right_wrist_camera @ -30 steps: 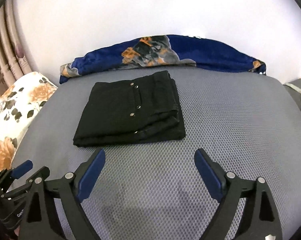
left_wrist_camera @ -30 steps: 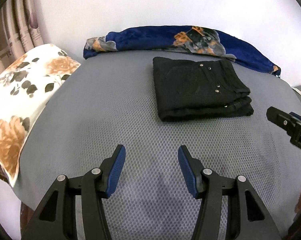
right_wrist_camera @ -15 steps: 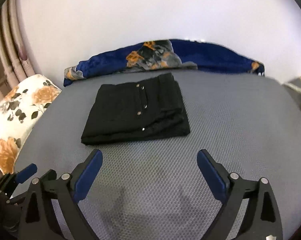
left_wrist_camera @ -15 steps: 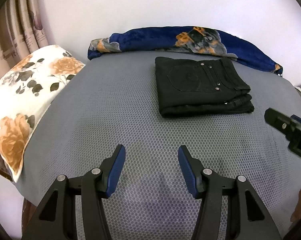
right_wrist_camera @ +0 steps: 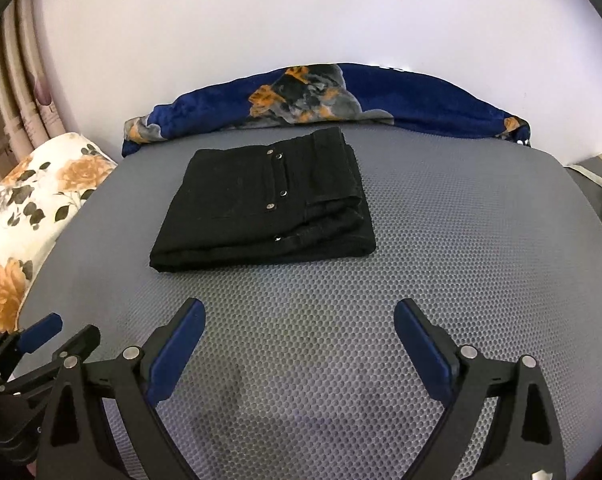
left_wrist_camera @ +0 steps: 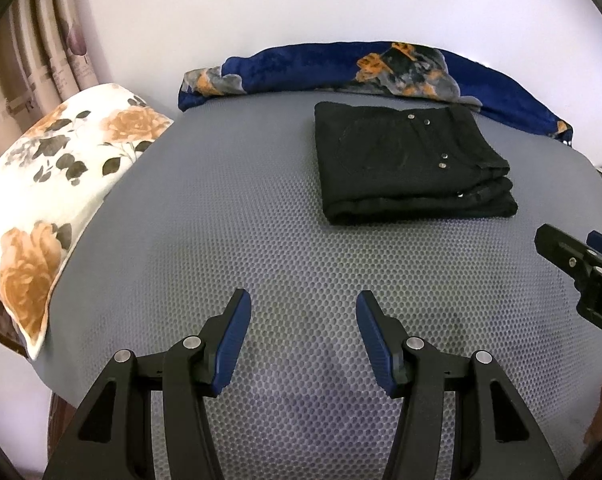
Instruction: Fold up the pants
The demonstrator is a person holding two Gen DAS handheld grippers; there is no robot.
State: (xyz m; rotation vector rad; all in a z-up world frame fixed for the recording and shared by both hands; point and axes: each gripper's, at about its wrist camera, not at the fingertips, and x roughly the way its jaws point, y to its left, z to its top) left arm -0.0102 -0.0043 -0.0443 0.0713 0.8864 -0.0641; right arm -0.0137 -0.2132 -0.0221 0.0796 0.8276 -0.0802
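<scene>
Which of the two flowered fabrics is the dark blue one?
The blanket bunched along the bed's far edge, behind the folded black pants. The other, the pillow at the left, is white with orange roses.

Grey honeycomb-mesh bed surface point(left_wrist_camera: 229, 216). Lying directly on it: black pants point(left_wrist_camera: 409, 164), folded into a compact rectangle, toward the far side; blue floral blanket point(left_wrist_camera: 341, 66) bunched along the far edge; floral pillow point(left_wrist_camera: 57, 184) at the left edge.

Each tool point(left_wrist_camera: 303, 316) has black arms, blue ribbed pads, silver rivets.
</scene>
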